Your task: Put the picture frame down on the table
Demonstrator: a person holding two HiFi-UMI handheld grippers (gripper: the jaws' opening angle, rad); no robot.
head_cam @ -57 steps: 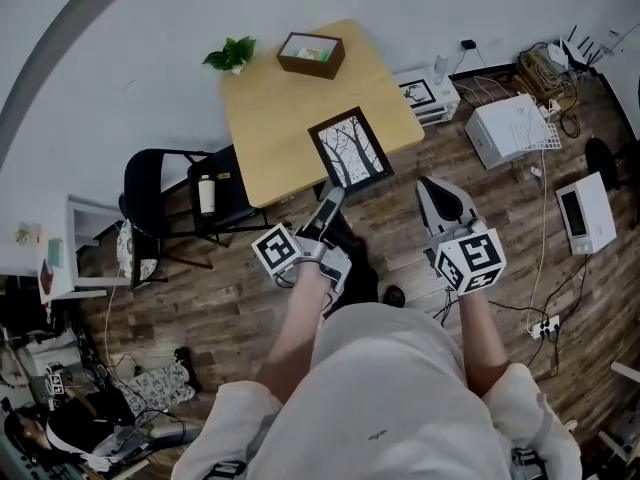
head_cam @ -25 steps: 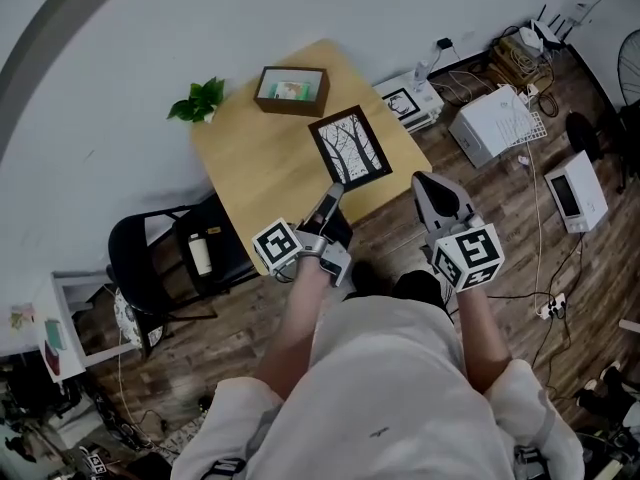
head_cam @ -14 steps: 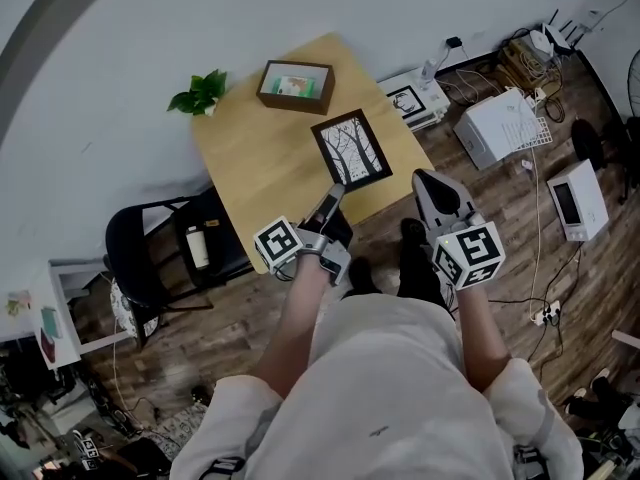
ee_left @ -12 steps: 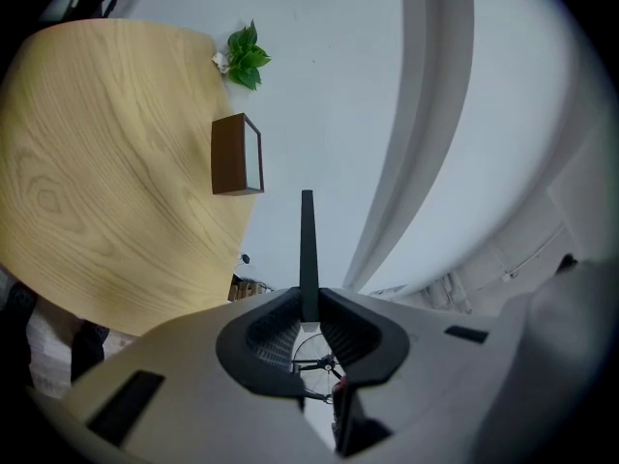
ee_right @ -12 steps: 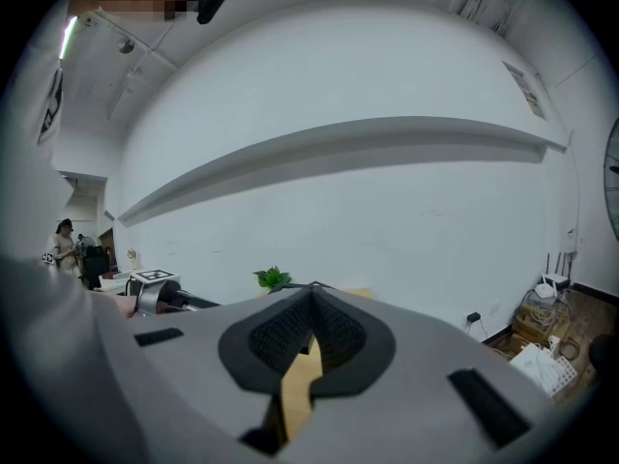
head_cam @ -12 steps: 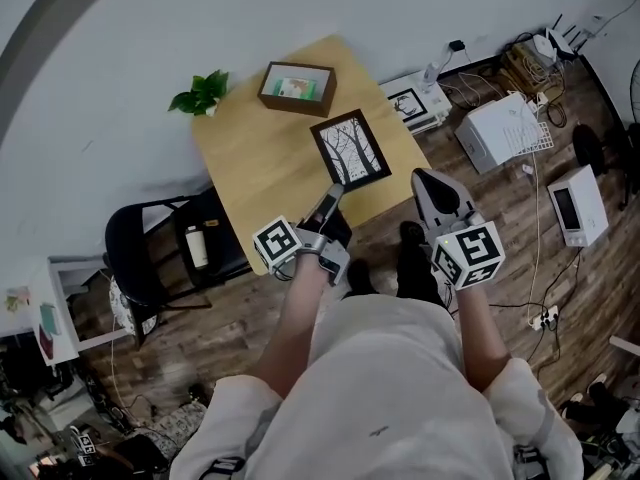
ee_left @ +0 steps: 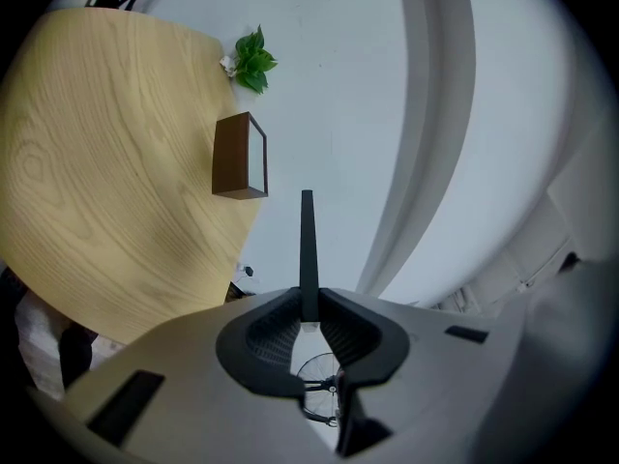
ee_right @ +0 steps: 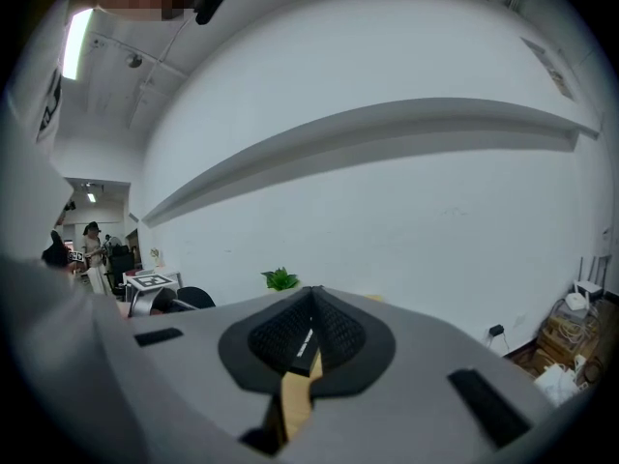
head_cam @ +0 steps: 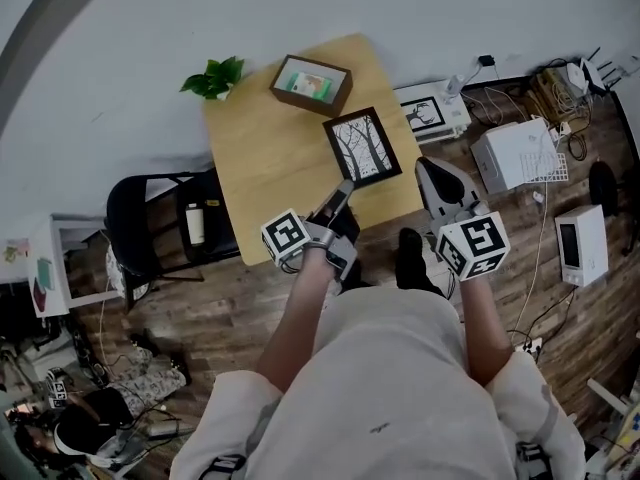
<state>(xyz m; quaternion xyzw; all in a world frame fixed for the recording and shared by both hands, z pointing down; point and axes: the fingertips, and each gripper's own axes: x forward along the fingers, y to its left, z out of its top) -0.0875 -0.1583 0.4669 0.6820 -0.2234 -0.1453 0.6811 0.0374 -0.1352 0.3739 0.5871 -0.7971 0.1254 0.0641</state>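
Picture frame [ee_left: 308, 249] edge-on between left fingers [ee_left: 274, 333]

Bright even light, fisheye warp, dark corners

Picture frame [head_cam: 362, 148] edge-on between the jaws of the left claw [head_cam: 343, 190], reaching forward from it over the right part of the tabletop [head_cam: 262, 158]. Farther ahead of that claw, near the tabletop's far edge, a box [head_cam: 312, 84]; left of the box, at the far corner, a plant [head_cam: 215, 75]. Right claw [head_cam: 432, 173] to the right, beyond the tabletop's near right edge. Well left of the left claw, beside the tabletop, a chair [head_cam: 140, 208] with a bottle [head_cam: 194, 224] on its seat.
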